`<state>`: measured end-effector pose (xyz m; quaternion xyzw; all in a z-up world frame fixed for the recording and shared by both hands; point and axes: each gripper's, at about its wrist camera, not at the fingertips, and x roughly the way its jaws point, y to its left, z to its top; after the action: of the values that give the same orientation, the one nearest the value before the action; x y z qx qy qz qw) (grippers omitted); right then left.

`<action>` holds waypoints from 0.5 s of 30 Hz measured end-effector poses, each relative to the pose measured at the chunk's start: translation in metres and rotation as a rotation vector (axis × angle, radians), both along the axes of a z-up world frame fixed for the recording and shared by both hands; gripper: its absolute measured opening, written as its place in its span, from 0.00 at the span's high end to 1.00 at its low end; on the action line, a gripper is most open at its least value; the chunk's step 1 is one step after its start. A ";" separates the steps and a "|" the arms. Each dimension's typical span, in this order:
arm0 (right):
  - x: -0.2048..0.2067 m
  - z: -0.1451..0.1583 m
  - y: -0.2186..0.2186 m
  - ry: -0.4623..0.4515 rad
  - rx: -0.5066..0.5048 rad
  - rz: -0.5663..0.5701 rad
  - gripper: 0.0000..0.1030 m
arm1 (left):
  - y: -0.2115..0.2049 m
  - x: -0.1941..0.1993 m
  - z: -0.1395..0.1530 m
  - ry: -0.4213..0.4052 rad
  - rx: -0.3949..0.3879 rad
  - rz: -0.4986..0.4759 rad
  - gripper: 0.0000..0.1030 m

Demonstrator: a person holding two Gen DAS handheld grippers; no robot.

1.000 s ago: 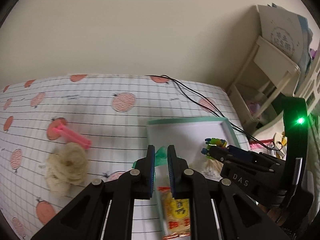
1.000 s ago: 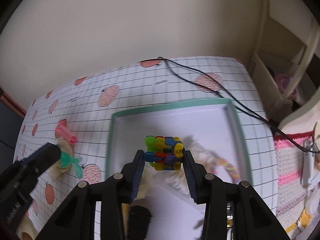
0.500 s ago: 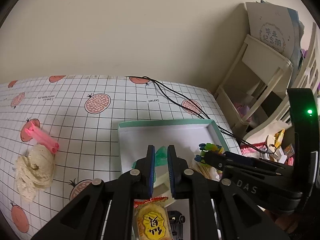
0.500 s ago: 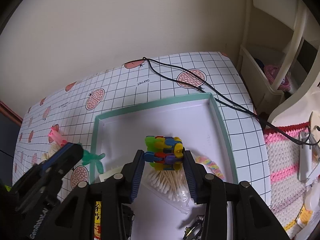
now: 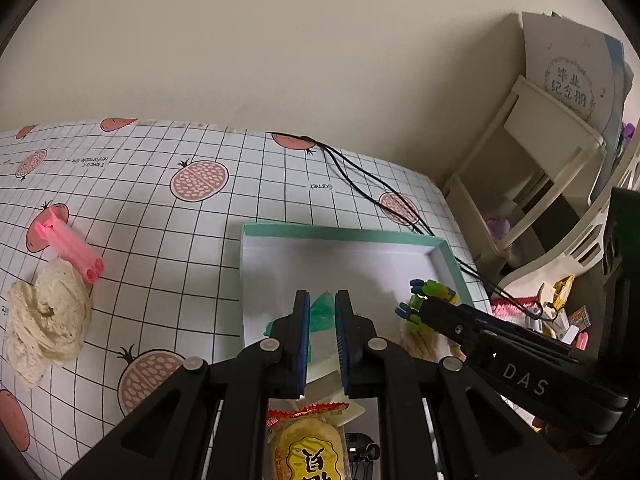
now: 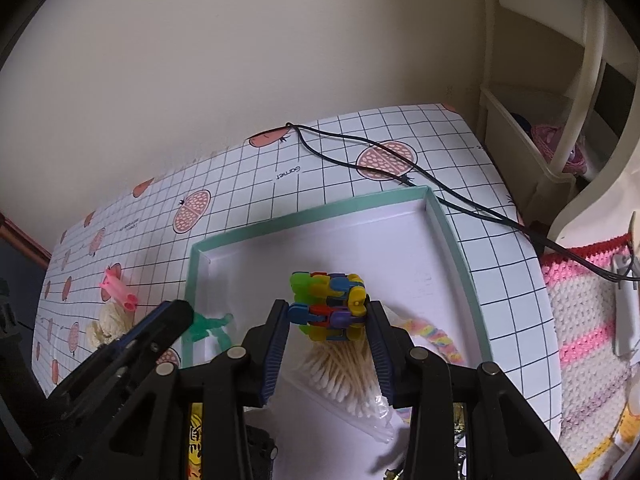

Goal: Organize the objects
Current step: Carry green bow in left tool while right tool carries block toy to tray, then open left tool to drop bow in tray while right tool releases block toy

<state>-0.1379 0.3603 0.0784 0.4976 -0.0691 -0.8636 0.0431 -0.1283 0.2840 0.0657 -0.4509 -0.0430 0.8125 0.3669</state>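
Left tool (image 5: 321, 334) clamped on green toy (image 5: 322, 312), right tool (image 6: 328, 334) clamped on block toy (image 6: 328, 306); both over tray (image 6: 452, 236). Pink clip (image 5: 70, 246) & cloth (image 5: 46, 318) lie left of tray on table (image 5: 160, 240).

Both loads — green toy (image 5: 322, 312), colourful block (image 6: 329, 306) — now farther over the tray (image 6: 456, 240).

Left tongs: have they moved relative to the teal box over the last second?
Yes. The left tongs, shut on the green toy, have shifted right, from beside the teal box's left wall to over its white floor.
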 end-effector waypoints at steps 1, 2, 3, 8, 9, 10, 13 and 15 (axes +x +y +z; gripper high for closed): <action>0.000 -0.001 -0.001 0.002 -0.002 0.000 0.59 | 0.001 0.000 -0.002 0.000 -0.007 -0.002 0.88; 0.001 -0.001 -0.001 0.005 -0.006 0.001 0.59 | 0.002 0.000 -0.003 -0.001 -0.015 -0.002 0.88; 0.001 -0.002 -0.002 0.010 -0.010 0.003 0.59 | 0.002 0.001 -0.005 -0.003 -0.022 0.000 0.88; 0.000 -0.004 -0.006 0.017 -0.012 0.018 0.59 | 0.002 -0.001 -0.009 -0.020 -0.036 0.001 0.88; 0.000 -0.005 -0.007 0.014 -0.014 0.020 0.59 | 0.002 -0.001 -0.008 -0.021 -0.035 -0.001 0.88; -0.001 -0.006 -0.008 0.014 -0.013 0.021 0.59 | 0.001 -0.002 -0.007 -0.023 -0.035 -0.002 0.88; -0.001 -0.007 -0.009 0.009 -0.015 0.024 0.58 | 0.002 -0.003 -0.007 -0.031 -0.045 -0.004 0.88; -0.001 -0.008 -0.010 0.005 -0.025 0.027 0.58 | 0.003 -0.004 -0.007 -0.035 -0.055 -0.007 0.84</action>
<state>-0.1393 0.3506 0.0705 0.4957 -0.0729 -0.8633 0.0609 -0.1318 0.2866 0.0584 -0.4751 -0.0254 0.8041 0.3563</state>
